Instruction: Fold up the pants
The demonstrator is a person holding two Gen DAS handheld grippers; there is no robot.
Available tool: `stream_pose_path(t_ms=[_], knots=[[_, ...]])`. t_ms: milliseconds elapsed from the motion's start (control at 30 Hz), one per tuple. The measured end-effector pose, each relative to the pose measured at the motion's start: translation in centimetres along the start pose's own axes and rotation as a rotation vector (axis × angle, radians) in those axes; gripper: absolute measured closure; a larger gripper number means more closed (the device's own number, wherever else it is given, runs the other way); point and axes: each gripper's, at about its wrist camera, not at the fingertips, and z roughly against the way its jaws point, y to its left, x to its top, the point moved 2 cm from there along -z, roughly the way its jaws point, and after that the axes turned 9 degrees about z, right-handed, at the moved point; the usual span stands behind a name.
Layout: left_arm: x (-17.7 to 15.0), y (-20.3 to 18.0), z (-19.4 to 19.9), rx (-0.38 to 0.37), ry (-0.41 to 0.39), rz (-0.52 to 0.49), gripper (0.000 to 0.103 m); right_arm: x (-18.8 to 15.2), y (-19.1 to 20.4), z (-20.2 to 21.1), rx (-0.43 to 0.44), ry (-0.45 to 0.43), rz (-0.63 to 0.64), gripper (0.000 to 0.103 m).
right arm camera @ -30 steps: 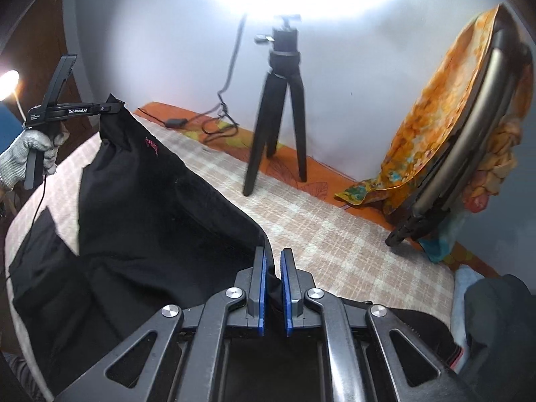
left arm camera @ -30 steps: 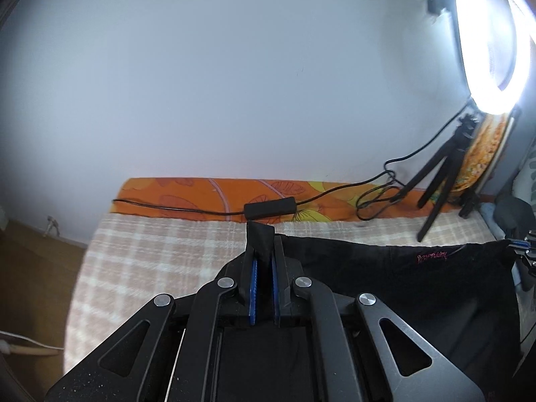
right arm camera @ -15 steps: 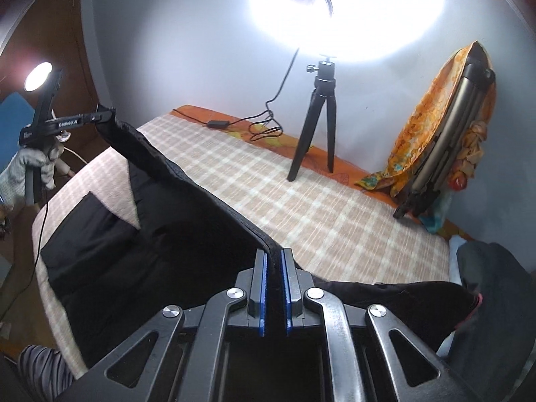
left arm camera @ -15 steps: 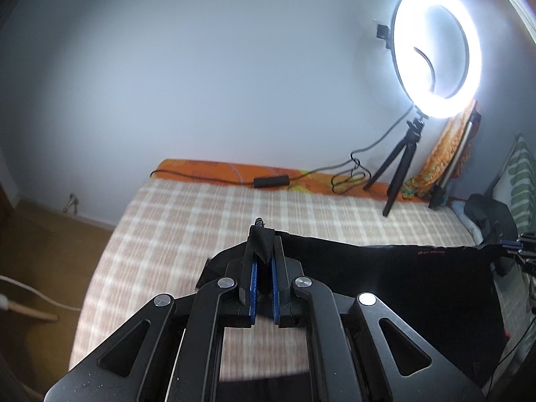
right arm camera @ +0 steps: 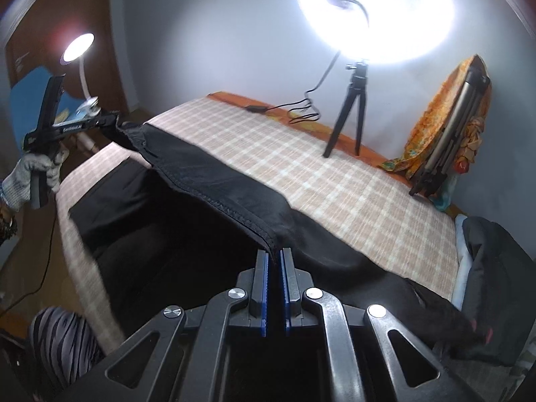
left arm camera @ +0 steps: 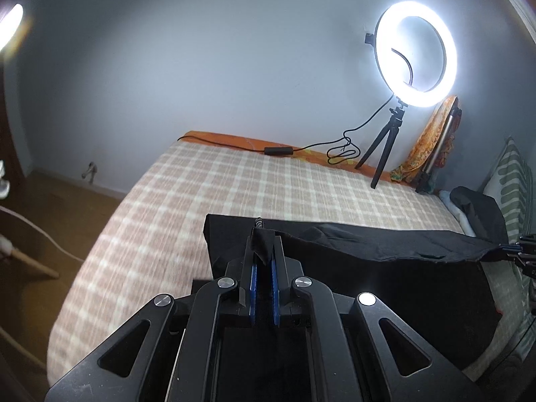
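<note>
Black pants (left arm camera: 385, 268) lie on the checked bed, one edge lifted and stretched between the two grippers. My left gripper (left arm camera: 263, 238) is shut on a corner of the black cloth, which pokes up between its blue pads. My right gripper (right arm camera: 274, 254) is shut on the stitched hem at the other end. In the right wrist view the pants (right arm camera: 207, 194) run as a taut band up to the left gripper (right arm camera: 117, 124), held by a gloved hand (right arm camera: 30, 177). The right gripper (left arm camera: 517, 251) shows at the right edge of the left wrist view.
A lit ring light on a black tripod (left arm camera: 385, 147) stands at the bed's far side, its cable (left arm camera: 338, 149) lying along the orange sheet. A folded stand draped in orange cloth (right arm camera: 445, 127) leans on the wall. A dark bag (right arm camera: 492, 268) sits at the right. A desk lamp (right arm camera: 78, 47) glows left.
Both grippers have drawn back across the bed toward its near side, carrying the held edge of the pants with them. More checked bedspread now shows beyond the cloth. Both grips have held.
</note>
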Motion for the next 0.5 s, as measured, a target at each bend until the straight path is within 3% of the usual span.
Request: stream_pose_path(t_ms=[167, 500], knots=[[-3.4, 0.8, 2.2, 0.005, 0.005, -0.007, 0.098, -2.0, 2.9, 1.0, 0.029, 0.016, 0.030, 0.101], [-7.5, 2.0, 2.8, 0.027, 0.035, -0.005, 0.098, -4.7, 6.3, 0.6, 0.029, 0.055, 0.012, 0.101]])
